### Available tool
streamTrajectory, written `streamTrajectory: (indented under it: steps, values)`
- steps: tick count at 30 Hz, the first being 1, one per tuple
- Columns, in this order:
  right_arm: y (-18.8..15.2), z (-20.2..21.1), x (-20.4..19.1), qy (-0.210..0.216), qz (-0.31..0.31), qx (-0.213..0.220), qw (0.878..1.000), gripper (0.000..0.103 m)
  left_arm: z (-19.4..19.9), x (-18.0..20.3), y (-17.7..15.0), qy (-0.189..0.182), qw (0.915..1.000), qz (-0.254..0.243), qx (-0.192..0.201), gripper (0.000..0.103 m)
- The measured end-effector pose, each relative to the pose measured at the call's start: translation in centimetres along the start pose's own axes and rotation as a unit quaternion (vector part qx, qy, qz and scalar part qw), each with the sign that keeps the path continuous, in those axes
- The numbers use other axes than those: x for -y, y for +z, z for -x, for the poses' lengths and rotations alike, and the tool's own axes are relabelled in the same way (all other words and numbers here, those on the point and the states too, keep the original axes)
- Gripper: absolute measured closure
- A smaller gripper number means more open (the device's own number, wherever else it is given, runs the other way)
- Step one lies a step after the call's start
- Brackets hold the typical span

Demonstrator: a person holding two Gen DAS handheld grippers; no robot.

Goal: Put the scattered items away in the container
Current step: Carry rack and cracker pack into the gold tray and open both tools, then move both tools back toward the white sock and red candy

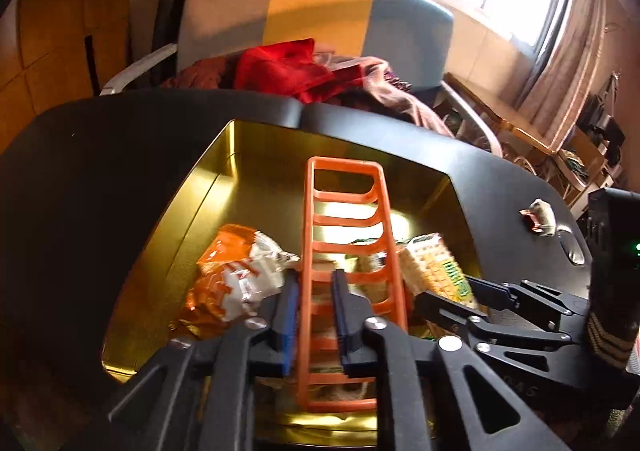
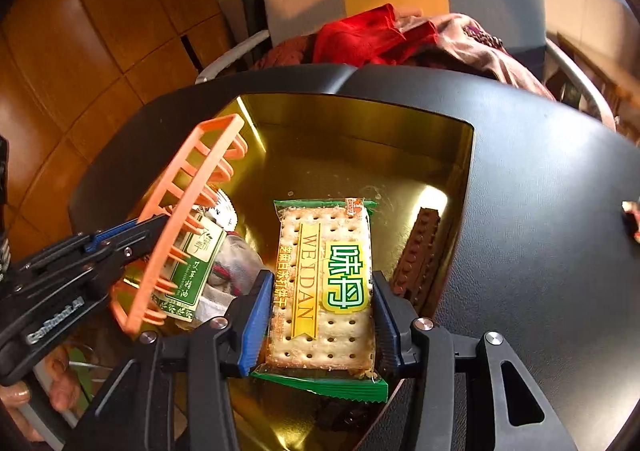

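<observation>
A gold tin (image 1: 256, 155) stands open on the black table (image 1: 100, 171). An orange plastic rack (image 1: 344, 211) leans tilted inside it. My left gripper (image 1: 316, 283) straddles the rack's left rail, and a gap shows beside the rail, so it is open. From the right wrist view the rack (image 2: 192, 187) tilts up at the tip of the left gripper (image 2: 148, 235). My right gripper (image 2: 322, 283) is shut on a green-edged cracker packet (image 2: 324, 283) above the tin (image 2: 360, 123). That packet (image 1: 432, 263) and the right gripper (image 1: 452, 291) also show in the left wrist view.
The tin holds an orange-and-white snack bag (image 1: 240, 275), a green tea packet (image 2: 196, 263) and a brown chocolate bar (image 2: 420, 251). A small wrapped sweet (image 1: 540, 217) lies on the table to the right. Behind stands a chair with red clothes (image 1: 288, 67). A hand (image 2: 60, 383) holds the left gripper.
</observation>
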State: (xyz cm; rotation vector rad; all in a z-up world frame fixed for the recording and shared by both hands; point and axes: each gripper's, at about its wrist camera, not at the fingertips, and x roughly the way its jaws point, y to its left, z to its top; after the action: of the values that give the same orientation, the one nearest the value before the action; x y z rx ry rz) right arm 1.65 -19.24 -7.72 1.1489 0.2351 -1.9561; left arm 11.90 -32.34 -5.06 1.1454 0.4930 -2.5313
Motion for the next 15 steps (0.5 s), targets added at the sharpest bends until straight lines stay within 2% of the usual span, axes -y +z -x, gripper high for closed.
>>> streamTrajectory:
  steps: [2,4,15]
  values:
    - [0.0,0.2,0.4,0.003,-0.007,0.001,1.000,0.043,-0.3,0.4,0.1,-0.011,0.9999,0.006,-0.005,0.083]
    - [0.0,0.6,0.6,0.006,-0.015,0.007,1.000,0.041,-0.1,0.7,0.4,-0.009,0.9999,0.007,-0.001,0.082]
    - [-0.6,3.1,1.3,0.015,-0.020,0.038,0.999,0.040,1.9,0.7,1.3,0.024,0.9993,0.006,0.028,0.080]
